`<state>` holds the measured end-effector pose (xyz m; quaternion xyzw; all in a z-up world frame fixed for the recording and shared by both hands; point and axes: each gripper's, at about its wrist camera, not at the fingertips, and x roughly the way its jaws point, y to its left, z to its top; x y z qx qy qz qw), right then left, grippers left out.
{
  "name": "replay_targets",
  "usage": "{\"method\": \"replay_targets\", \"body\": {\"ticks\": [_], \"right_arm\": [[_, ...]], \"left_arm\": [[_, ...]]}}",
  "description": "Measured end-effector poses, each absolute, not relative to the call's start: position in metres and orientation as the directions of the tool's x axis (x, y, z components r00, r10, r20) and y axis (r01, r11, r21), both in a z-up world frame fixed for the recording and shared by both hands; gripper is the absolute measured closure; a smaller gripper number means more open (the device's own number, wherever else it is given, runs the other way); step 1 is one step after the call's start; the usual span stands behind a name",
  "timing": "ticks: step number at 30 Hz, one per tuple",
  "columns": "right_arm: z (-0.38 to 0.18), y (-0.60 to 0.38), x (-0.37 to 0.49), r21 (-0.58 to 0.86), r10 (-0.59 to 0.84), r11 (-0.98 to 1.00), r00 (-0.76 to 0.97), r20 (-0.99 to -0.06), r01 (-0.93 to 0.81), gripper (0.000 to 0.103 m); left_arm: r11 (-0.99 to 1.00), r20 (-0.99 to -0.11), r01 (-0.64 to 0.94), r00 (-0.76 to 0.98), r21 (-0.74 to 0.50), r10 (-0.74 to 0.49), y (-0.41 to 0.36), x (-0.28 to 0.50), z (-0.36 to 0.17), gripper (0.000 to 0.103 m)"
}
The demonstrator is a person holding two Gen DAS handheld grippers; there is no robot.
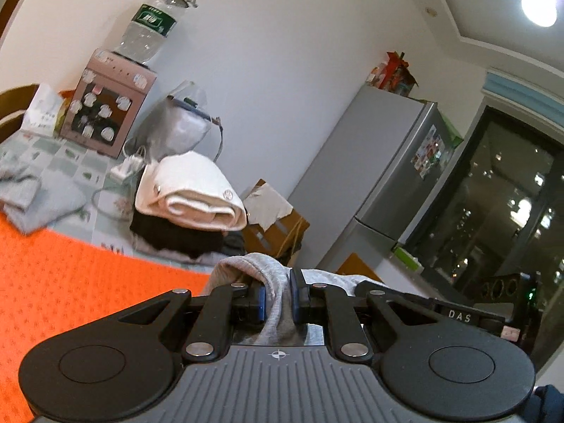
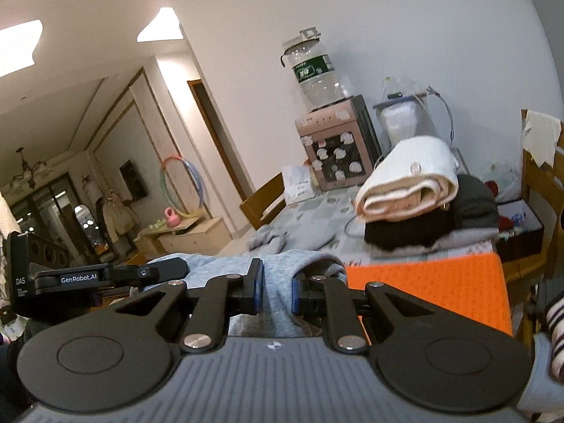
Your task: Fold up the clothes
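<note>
While the left gripper [image 1: 278,303] has its fingers closed on a fold of the light grey knit garment [image 1: 271,282], that garment hangs bunched above the orange textured mat [image 1: 77,282] on the bench, so its folding looks mid-way. Ahead and left of the fingers sits one stack of folded clothes [image 1: 187,211] (cream on top, dark beneath), and further left one loose grey garment [image 1: 31,194].

From the right wrist, the right gripper [image 2: 276,290] likewise pinches the same grey cloth [image 2: 278,271]; the stack [image 2: 416,208] lies ahead to the right. Two grippers, three cloth items countable.
</note>
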<state>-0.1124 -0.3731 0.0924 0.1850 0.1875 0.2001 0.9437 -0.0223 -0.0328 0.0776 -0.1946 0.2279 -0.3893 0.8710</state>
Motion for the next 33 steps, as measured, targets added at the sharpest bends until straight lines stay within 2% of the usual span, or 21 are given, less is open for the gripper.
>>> {"method": "replay_targets", "body": {"ticks": [8,17,24,33], "right_arm": [[0.089,-0.368,-0.025,0.419,0.403,0.873,0.852,-0.335,-0.248,0.085],[0.011,-0.367,0.066,0.455,0.390,0.875,0.797,-0.461,-0.166,0.084],[-0.061,-0.363,0.089,0.489,0.408,0.866,0.718,-0.564,-0.108,0.083],[-0.113,-0.355,0.078,0.456,0.399,0.886,0.636,-0.660,-0.082,0.078]], "left_arm": [[0.623,-0.300,0.569,0.562,-0.537,-0.771,-0.037,0.072,0.064,0.087],[0.643,-0.449,0.505,0.462,-0.576,-0.765,-0.041,0.162,-0.008,0.087],[0.683,-0.566,0.482,0.387,-0.549,-0.728,-0.045,0.180,-0.066,0.087],[0.721,-0.644,0.465,0.347,-0.513,-0.682,-0.038,0.167,-0.100,0.083]]}}
